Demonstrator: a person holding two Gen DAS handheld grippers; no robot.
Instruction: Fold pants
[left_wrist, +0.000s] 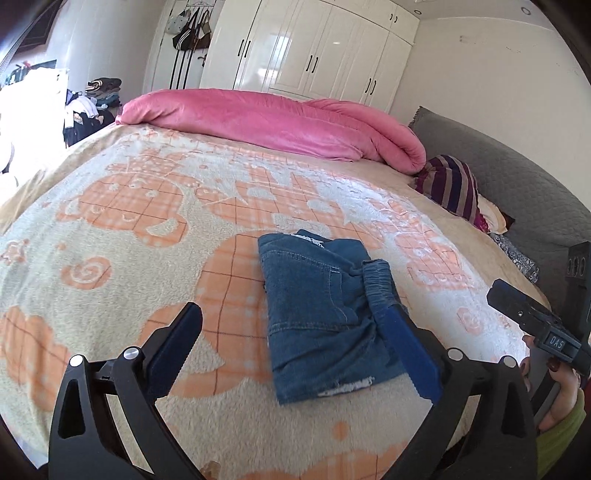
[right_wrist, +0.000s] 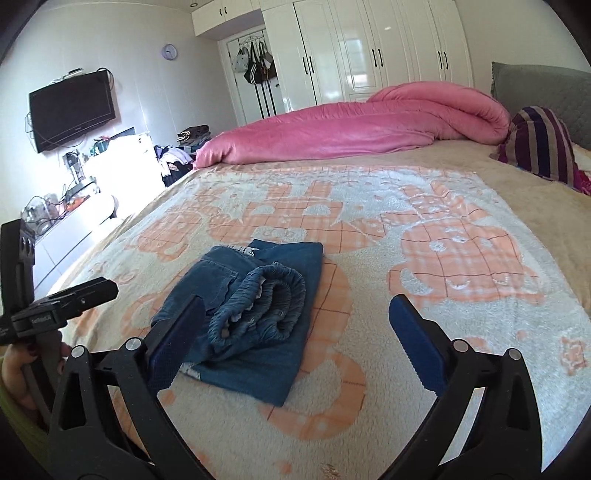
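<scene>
The blue denim pants (left_wrist: 317, 317) lie folded into a compact rectangle on the orange-and-cream blanket (left_wrist: 129, 221), with the elastic waistband (left_wrist: 376, 284) on top at the right. My left gripper (left_wrist: 291, 309) hovers just in front of them, open wide with nothing between its pads; its right finger overlaps the waistband edge in the picture. In the right wrist view the pants (right_wrist: 258, 362) show the waistband (right_wrist: 266, 299) curled loosely on top. My right gripper (right_wrist: 295, 301) is open too, and its left finger (right_wrist: 177, 336) stands in front of the pants' near corner.
A rolled pink duvet (left_wrist: 266, 122) lies across the far side of the bed, beside a striped pillow (left_wrist: 450, 184) and grey headboard (left_wrist: 517, 177). White wardrobes (right_wrist: 369, 48), a wall television (right_wrist: 70, 107) and cluttered furniture (right_wrist: 74, 192) stand beyond. A hand (left_wrist: 557, 387) holds the other gripper.
</scene>
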